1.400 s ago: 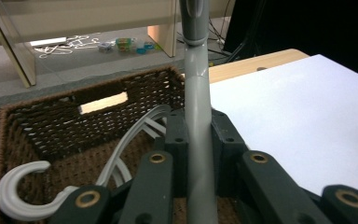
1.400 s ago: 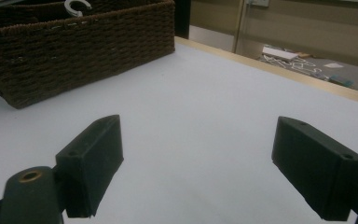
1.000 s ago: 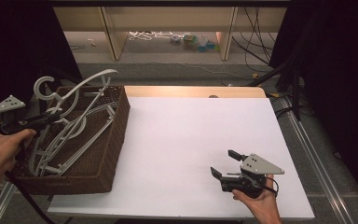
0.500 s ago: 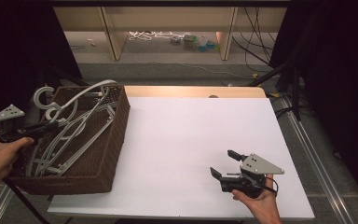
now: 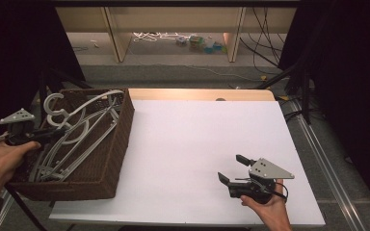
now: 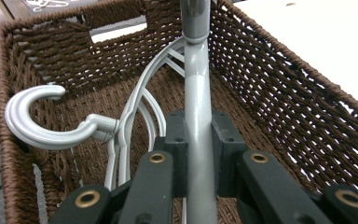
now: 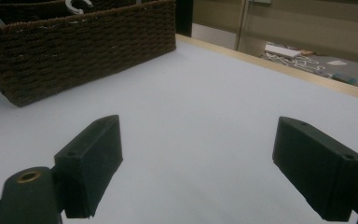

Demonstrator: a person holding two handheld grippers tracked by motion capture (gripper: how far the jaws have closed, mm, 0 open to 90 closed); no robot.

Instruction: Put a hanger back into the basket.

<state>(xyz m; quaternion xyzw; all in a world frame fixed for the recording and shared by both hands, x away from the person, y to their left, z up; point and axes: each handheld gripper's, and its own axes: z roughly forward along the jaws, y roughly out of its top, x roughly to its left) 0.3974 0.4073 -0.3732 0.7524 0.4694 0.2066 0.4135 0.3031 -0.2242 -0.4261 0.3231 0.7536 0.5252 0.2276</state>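
We look along our left gripper (image 6: 199, 140), whose two black jaws clamp a grey hanger bar (image 6: 198, 93) that runs straight up between them. Below lies the brown wicker basket (image 6: 279, 84), its woven walls on either side. Inside, more grey hangers (image 6: 135, 116) lie stacked, one hook (image 6: 37, 123) curling at the left.

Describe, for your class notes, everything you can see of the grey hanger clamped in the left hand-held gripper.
The grey hanger looks like smooth moulded plastic with a rounded bar. The left hand-held gripper is shut on that bar, black pads pressing both sides. The bar runs up and away from the jaws, above the brown wicker basket. Below it lie other pale hangers, one showing a curled hook.
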